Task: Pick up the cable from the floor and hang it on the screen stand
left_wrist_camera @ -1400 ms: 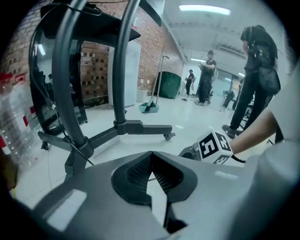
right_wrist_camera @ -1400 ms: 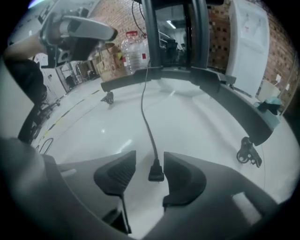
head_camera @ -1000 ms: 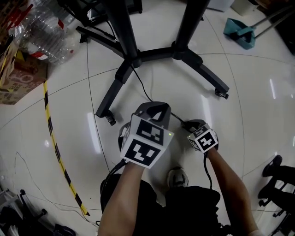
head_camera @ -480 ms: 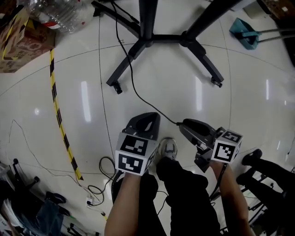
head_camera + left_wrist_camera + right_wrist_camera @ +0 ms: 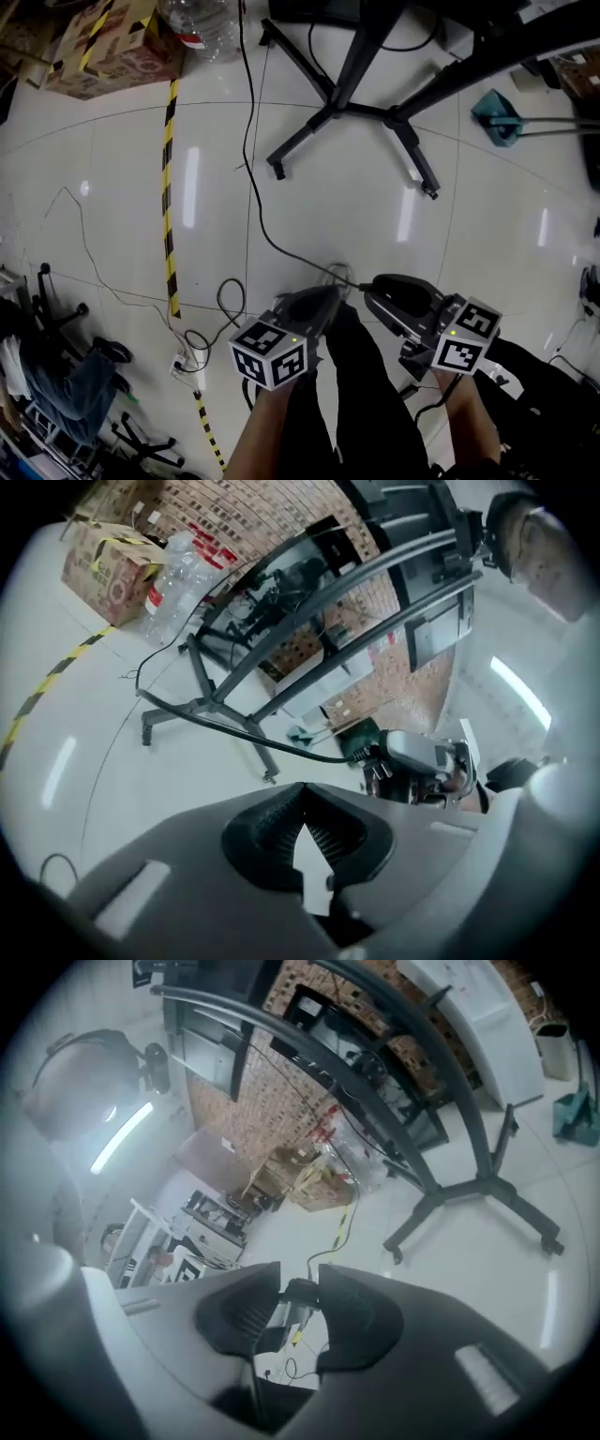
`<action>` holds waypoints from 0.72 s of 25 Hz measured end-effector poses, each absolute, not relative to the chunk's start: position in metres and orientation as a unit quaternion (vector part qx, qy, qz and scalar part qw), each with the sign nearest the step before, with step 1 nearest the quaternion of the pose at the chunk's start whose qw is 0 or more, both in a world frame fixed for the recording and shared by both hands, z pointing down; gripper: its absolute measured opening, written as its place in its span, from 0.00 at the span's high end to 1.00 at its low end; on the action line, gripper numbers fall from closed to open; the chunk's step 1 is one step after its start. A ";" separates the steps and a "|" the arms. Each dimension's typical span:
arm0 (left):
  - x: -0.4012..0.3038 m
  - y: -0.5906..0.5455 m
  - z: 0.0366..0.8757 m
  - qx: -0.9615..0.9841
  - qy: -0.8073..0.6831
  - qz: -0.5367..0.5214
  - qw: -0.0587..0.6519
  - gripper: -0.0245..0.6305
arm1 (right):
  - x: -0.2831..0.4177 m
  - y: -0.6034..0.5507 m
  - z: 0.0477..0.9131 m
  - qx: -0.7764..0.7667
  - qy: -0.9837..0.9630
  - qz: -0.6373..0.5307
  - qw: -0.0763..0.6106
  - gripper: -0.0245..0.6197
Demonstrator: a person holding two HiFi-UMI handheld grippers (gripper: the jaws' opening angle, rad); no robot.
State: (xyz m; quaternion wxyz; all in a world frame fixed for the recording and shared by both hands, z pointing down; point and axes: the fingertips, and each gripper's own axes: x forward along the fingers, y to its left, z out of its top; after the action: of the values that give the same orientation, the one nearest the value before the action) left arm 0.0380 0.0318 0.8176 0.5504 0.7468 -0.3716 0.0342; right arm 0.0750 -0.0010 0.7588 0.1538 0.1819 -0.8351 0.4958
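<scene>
- Both claws have come up off the floor since a second ago. The left claw (image 5: 322, 298) and right claw (image 5: 375, 286) then sat low, close to the feet of the screen stand (image 5: 361, 108). They now sit at the lower centre of the head view, with the stand's base far off in the upper centre
- More floor shows than before: yellow-and-black tape (image 5: 170, 187) runs down the left half, and a cardboard box (image 5: 103, 42) has come in at the upper left
- One end of the cable (image 5: 247, 735) has gone up with the right claw; earlier that stretch lay flat on the floor by the stand's foot
- It is a thin, black, round cable, with a thicker dark plug at the raised end
- Right claw is closed on that plug end, with its jaws held a little apart by the plug pinched between them
- Left claw has its jaw tips together with nothing in them, and sits just left of the right claw
- In the head view the cable's long run drops from the top edge, left of the stand's base, nearly straight down the frame. It then bends toward the lower right and ends at the right claw
- In the left gripper view it slants from the left middle, across the front of the stand, down and rightward into the right claw, so the held end points to that frame's right
</scene>
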 end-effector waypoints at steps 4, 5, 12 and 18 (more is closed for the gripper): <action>0.017 0.016 0.711 0.773 -0.368 0.012 0.517 0.91 | 0.056 -0.015 0.652 0.176 -0.871 0.439 0.133 0.76; 0.012 0.014 0.684 0.785 -0.372 0.026 0.494 0.91 | 0.055 -0.017 0.624 0.179 -0.879 0.423 0.129 0.76; -0.019 -0.038 0.495 0.852 -0.430 0.078 0.288 0.93 | 0.051 -0.058 0.448 0.205 -0.925 0.315 0.061 0.76; -0.004 -0.098 0.393 0.882 -0.426 0.074 0.186 0.93 | 0.037 -0.094 0.363 0.188 -0.952 0.235 0.056 0.77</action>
State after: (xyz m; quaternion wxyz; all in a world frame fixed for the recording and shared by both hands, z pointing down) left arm -0.0041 -0.0984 0.3925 0.1857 0.8821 -0.4265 0.0741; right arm 0.0365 -0.0944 0.3631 0.0560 0.1875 -0.9520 0.2354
